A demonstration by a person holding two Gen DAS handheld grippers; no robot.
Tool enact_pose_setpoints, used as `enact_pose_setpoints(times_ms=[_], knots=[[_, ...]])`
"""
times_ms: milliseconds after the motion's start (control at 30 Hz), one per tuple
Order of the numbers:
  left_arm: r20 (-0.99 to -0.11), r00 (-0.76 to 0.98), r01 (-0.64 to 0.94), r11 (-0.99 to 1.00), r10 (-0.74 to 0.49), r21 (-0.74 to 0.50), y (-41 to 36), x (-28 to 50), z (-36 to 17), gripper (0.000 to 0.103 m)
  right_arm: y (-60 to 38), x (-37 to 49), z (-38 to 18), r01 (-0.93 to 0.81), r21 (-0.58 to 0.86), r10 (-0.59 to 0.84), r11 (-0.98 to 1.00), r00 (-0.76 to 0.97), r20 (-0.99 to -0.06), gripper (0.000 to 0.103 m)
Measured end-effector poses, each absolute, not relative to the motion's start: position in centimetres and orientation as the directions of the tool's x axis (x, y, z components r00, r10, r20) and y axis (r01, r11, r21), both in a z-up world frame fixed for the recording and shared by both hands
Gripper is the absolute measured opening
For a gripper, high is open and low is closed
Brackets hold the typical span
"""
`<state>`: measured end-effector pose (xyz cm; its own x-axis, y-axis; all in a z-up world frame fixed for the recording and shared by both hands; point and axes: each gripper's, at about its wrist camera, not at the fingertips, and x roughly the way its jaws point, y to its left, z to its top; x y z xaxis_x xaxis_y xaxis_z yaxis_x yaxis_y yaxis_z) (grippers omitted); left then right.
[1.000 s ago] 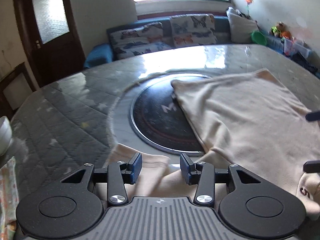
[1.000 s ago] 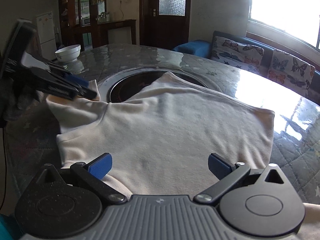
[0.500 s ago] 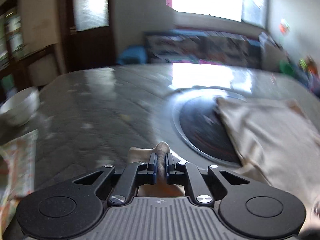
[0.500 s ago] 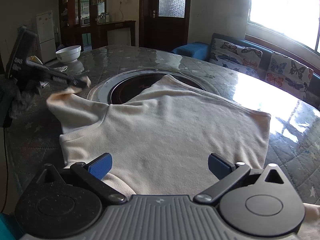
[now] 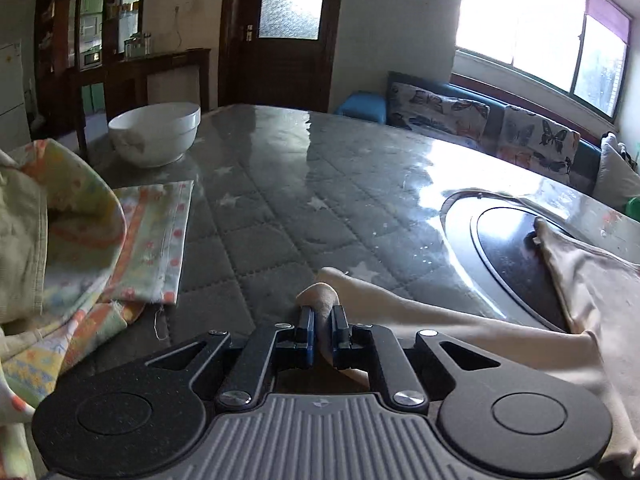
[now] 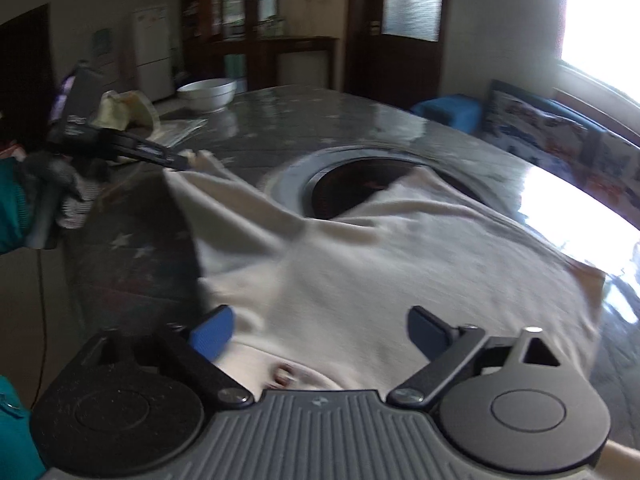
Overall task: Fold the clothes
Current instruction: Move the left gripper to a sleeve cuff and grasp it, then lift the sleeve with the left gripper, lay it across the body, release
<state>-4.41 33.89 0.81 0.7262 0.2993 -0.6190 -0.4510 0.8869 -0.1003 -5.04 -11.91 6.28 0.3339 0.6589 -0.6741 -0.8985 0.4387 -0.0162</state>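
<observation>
The left gripper [image 5: 323, 330] is clamped on a sleeve tip of the cream shirt [image 6: 380, 264], low in its frame's centre. The shirt lies across the table [image 5: 280, 208], and the right gripper [image 6: 320, 326] hovers over its near edge, fingers wide apart.

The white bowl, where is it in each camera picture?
Left wrist view: the bowl sits at upper left on the table, behind the patterned cloth.
Right wrist view: the bowl is small, at upper left on the table's far edge.
Shared landmark: the dark round inset in the table, right of the bowl in both views, with the cream shirt lying partly over it.
</observation>
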Motion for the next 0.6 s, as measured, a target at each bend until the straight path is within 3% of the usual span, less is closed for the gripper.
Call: enact_pose_setpoints(times_ms=[300,367,433,533,600], knots=[[-0.586,0.746,-0.44,0.895,0.316,-0.077,34.1,-3.0,2.0,0.009,-7.1,-7.3,5.2,-0.956,-0.008,0.674,0.294,0.213,-0.708,0.06],[-0.58,0.751,-0.436,0.897,0.316,-0.075,34.1,-2.9,2.3,0.009,-6.3,-7.8,4.6,-0.963,-0.01,0.667,0.271,0.195,-0.719,0.044],[-0.567,0.761,-0.432,0.898,0.315,-0.081,34.0,-3.0,2.7,0.009,-6.1,-8.1,4.2,-0.965,-0.011,0.662,0.264,0.189,-0.725,0.038],[-0.527,0.791,-0.421,0.902,0.31,-0.1,34.0,-3.6,3.5,0.009,-6.2,-8.3,4.1,-0.966,-0.003,0.668,0.258,0.181,-0.722,0.012],[-0.521,0.794,-0.417,0.905,0.314,-0.09,34.0,-3.7,3.5,0.009,-6.3,-8.4,4.1,-0.967,0.002,0.672,0.254,0.175,-0.72,0.012]])
